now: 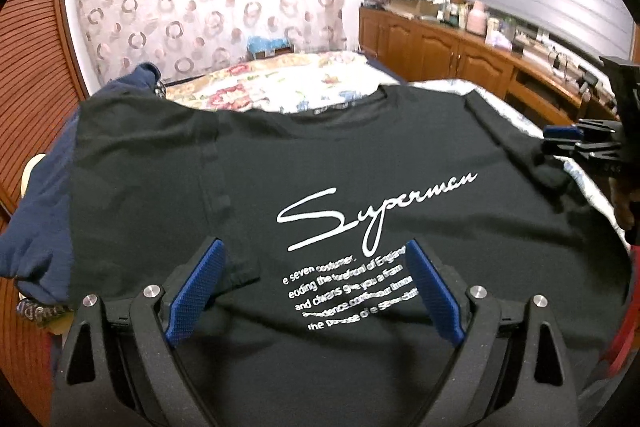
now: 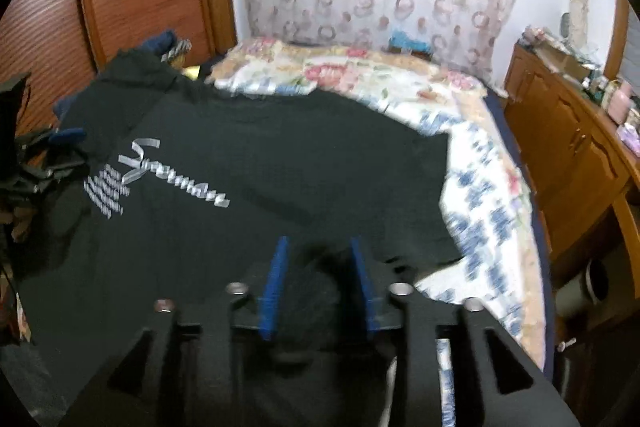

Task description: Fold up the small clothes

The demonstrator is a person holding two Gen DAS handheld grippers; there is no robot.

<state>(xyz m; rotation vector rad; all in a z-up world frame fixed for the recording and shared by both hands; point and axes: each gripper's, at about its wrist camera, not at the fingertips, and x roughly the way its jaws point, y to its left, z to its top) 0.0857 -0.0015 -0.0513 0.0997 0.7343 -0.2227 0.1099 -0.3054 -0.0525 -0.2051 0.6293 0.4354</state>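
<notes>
In the left wrist view, a black T-shirt [image 1: 320,163] with white writing is being shown spread flat on the flowery bed cover [image 1: 280,83], front side up. The left gripper [image 1: 316,271] is being held over the shirt's lower part with its blue pads [image 1: 200,291] wide apart, and nothing is being pinched. A blue garment [image 1: 40,211] is lying just beside the shirt, partly under its edge. The right gripper [image 1: 576,143] is being seen at the far side, by the sleeve.

In the right wrist view, which is blurry, the right gripper [image 2: 318,259] is being held over the shirt's [image 2: 280,163] edge with its jaws partly apart. No cloth is being squeezed, as far as can be told.

If only the top layer is being pinched next, the fold could come out lumpy. The blue garment could also be dragged along.
</notes>
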